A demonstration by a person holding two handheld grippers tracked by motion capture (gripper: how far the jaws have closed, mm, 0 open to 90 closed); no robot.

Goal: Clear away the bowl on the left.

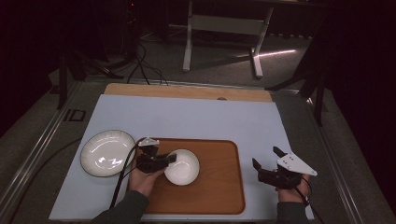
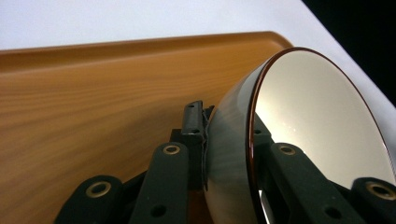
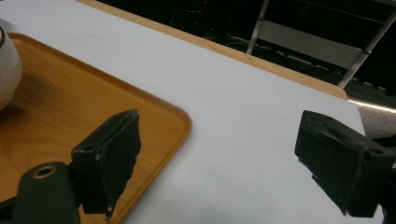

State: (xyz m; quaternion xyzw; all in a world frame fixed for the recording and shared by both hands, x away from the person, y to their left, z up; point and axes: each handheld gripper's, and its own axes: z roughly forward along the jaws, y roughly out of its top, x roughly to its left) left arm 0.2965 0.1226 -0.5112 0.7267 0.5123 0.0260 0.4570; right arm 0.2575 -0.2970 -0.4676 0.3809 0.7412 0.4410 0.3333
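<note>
Wood-grain tray [image 1: 219, 186] carries the white bowl [image 1: 183, 167], which our left gripper [image 1: 169, 159] has clenched by the rim, 1 jaw inside and 1 outside, with the bowl looking tipped in the left gripper view. We judge that so thin a pinch on a glossy wall could slip or let the bowl swing and knock the tray's raised lip, or strike the plate [image 1: 107, 153] just beside the tray's left edge. Our right gripper [image 1: 267, 162] hangs released over bare white mat [image 1: 187, 116], and we have open room behind and right of the tray
</note>
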